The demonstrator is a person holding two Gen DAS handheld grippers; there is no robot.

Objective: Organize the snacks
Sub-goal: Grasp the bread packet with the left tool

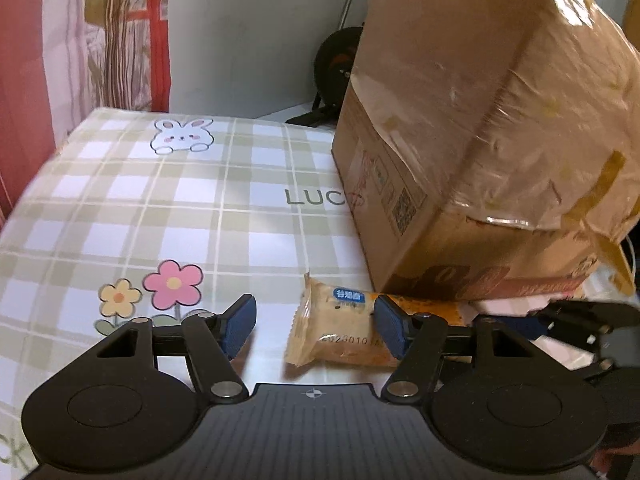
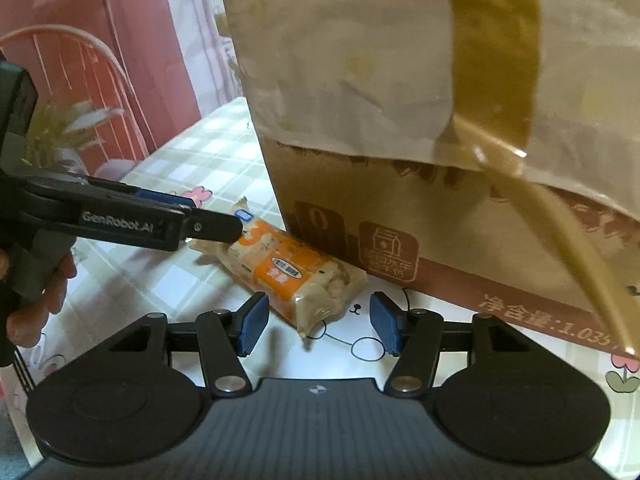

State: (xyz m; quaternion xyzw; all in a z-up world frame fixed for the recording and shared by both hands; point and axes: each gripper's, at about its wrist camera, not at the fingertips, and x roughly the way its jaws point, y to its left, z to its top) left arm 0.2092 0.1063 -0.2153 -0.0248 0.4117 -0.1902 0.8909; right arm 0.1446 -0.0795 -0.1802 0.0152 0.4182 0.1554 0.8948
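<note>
A snack packet (image 1: 336,332) in an orange and clear wrapper lies flat on the checked tablecloth (image 1: 160,208), close against the foot of a big cardboard box (image 1: 460,140). My left gripper (image 1: 315,328) is open and low over one end of it. Its right pad overlaps the wrapper and its left pad stands well clear. In the right wrist view the same packet (image 2: 296,276) runs diagonally, and my right gripper (image 2: 319,324) is open around its near end with a gap on both sides. The left gripper (image 2: 236,226) reaches in from the left to the packet's far end.
The cardboard box (image 2: 400,80), taped and with a loose flap, looms over the right of both views. A hand (image 2: 48,292) holds the left tool. A black round device (image 1: 336,64) stands behind the box. White wrappers (image 1: 520,308) lie by the box's base.
</note>
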